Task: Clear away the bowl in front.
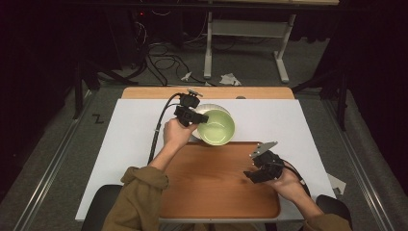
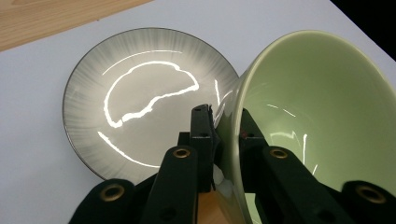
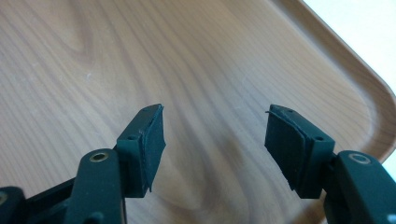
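green bowl (image 2: 322, 121), grey plate (image 2: 140, 98) beside, wooden tray (image 1: 216, 187) near

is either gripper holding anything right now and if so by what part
The left gripper pinches the green bowl by its rim wall. The right gripper is open, holding nothing.

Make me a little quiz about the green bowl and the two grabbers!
1. True or false: the left gripper pinches the green bowl's rim.
2. What lies beside the bowl: A a grey plate, B a spoon, C a cup?
3. What is under the right gripper's open jaws?

Key: 1 true. 2 A. 3 the wooden tray.
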### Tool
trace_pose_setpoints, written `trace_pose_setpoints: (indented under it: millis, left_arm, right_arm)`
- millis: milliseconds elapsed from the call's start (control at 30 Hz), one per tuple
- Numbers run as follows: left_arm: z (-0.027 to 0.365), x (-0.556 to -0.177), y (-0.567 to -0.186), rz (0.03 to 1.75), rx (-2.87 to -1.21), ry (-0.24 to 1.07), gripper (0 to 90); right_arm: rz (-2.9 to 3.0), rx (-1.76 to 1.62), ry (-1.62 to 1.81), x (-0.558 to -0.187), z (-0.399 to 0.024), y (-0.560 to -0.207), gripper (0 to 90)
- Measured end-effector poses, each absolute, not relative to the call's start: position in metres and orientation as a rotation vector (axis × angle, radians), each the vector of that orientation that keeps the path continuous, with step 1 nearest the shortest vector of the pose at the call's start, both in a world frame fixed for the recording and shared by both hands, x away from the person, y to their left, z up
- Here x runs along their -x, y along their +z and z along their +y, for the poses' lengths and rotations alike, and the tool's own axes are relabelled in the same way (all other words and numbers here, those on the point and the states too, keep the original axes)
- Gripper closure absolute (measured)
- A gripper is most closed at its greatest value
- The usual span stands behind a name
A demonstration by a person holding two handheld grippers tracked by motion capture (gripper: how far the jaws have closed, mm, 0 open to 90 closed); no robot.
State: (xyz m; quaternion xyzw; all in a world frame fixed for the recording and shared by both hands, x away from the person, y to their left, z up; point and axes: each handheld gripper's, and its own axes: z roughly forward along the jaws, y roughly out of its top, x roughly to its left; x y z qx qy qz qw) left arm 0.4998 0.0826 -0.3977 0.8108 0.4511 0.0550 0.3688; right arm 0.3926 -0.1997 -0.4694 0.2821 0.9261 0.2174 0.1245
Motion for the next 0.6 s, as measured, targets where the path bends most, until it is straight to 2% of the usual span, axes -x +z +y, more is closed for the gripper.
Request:
trace_pose_setpoints:
  millis: [600]
  left_arm:
    - [0.077,-0.471,-0.391,1.055,-2.101,0.084,81.2]
  right_arm:
    - [2.692,-0.839,0.641,-0.392,-0.2,-0.469,37.9]
